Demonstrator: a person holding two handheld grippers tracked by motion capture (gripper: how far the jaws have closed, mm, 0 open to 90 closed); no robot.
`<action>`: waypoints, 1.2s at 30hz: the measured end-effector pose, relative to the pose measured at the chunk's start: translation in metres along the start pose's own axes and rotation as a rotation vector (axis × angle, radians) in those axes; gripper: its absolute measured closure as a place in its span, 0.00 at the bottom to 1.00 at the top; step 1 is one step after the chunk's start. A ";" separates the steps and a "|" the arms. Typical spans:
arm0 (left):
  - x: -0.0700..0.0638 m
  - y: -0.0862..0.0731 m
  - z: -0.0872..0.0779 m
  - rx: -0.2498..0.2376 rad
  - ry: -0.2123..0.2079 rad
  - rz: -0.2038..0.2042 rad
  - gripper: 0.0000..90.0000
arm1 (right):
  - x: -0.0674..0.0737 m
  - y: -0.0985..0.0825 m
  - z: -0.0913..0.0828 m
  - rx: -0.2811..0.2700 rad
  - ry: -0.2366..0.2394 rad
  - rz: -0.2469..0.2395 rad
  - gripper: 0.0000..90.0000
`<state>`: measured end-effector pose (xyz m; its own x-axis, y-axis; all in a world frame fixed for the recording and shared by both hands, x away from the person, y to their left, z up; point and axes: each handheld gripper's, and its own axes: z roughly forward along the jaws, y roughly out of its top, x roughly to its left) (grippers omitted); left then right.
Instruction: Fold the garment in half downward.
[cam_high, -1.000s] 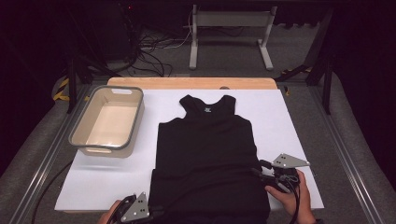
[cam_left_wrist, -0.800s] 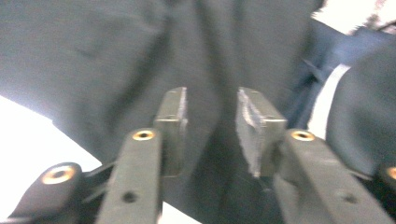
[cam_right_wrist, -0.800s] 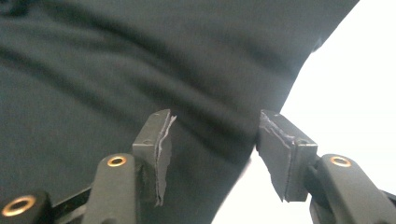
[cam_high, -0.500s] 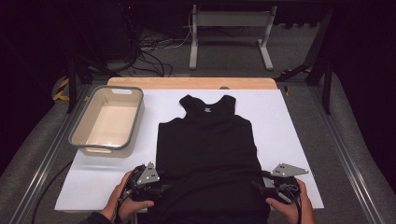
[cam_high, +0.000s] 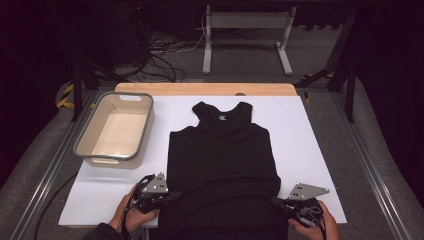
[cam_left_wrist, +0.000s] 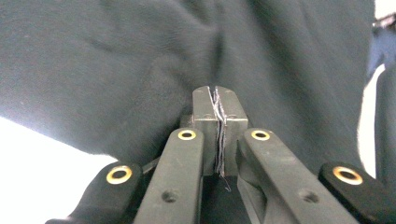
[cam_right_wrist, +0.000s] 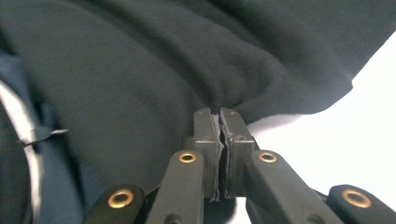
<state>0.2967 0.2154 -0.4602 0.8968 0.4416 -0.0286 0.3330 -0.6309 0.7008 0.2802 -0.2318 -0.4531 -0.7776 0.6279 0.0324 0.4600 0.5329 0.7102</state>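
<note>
Black tank top (cam_high: 220, 165) pinched by each hand-held gripper – left (cam_high: 167, 196), right (cam_high: 280, 204) – beside beige tub (cam_high: 116, 129)

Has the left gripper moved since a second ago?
Yes. The left gripper has slid rightward across the white sheet, away from its near left corner, to the black tank top; its jaws just closed on the hem.
</note>
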 end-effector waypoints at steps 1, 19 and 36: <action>-0.003 -0.003 -0.002 -0.001 -0.005 -0.006 0.99 | 0.003 -0.002 -0.003 -0.004 0.004 0.002 0.97; 0.002 0.019 -0.019 -0.124 0.122 0.028 0.77 | -0.012 0.030 -0.023 -0.205 -0.114 0.021 0.65; 0.141 0.127 0.058 -0.120 0.315 -0.150 0.52 | -0.167 0.115 0.090 -0.121 -0.211 0.241 0.47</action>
<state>0.4825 0.1607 -0.4171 0.7004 0.7103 0.0704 0.4011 -0.4732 0.7844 0.5014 -0.2237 -0.4401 -0.5410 0.8379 0.0725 0.5558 0.2915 0.7785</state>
